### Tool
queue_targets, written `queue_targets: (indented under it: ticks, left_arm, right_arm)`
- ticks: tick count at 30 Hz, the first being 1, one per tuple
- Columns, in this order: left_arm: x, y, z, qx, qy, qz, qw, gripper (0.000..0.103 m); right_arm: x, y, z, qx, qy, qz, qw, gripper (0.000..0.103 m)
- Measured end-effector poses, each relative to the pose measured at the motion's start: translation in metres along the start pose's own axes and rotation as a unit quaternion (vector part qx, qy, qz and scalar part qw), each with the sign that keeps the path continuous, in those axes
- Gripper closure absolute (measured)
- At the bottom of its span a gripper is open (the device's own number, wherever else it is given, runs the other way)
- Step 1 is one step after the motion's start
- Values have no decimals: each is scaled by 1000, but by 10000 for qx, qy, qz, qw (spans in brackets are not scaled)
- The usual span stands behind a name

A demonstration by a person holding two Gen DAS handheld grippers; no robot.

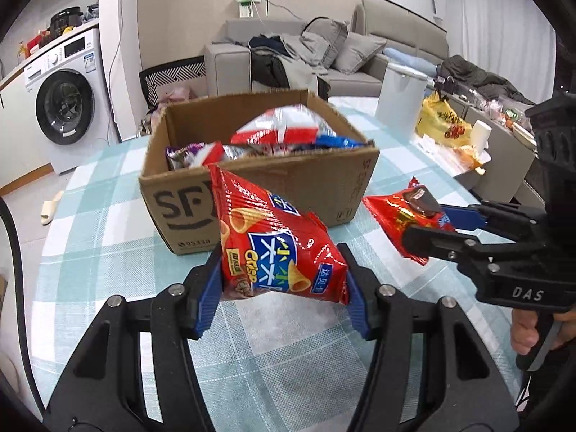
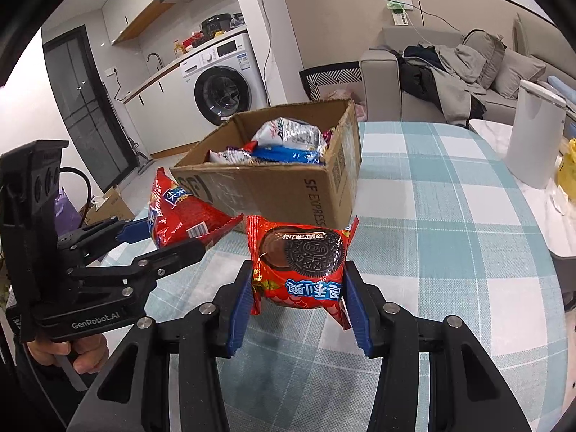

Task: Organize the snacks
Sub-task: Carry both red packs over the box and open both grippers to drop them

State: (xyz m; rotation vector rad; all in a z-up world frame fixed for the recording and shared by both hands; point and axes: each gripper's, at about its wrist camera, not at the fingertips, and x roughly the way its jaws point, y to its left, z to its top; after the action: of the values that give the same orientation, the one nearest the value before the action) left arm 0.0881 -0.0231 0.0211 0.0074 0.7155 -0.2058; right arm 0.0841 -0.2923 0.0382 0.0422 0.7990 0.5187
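Got a bag in each hand. My left gripper [image 1: 284,284] has its jaws clamped on the red crisp bag [image 1: 277,248], held above the bench [image 1: 108,216] just in front of the cardboard box [image 1: 259,194]. My right gripper [image 2: 298,306] pinches the red Oreo pack [image 2: 300,266], jaws tight. Checked blue cloth, sofa [image 1: 345,68] and washing machine [image 1: 64,100] behind.

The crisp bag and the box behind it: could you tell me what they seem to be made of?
Crisp bag: looks like glossy plastic film, given its creases and bright glare streaks.
Box: brown corrugated cardboard with a matt finish, shown by its raw-cut, slightly ragged top edges and printed black logo.
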Motion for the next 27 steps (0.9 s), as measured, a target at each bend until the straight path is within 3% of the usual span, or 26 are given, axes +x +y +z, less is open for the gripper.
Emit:
queue_targets:
  ticks: [15,27]
  left_arm:
    - [-62,12,23,-80,-444,16,9990,47]
    - [-69,37,59,-365,-603,90,9975,47]
  right_arm:
    - [-26,2,33,78,-478,23,9988,55]
    - [-19,11,54,146,-567,169,9981,55]
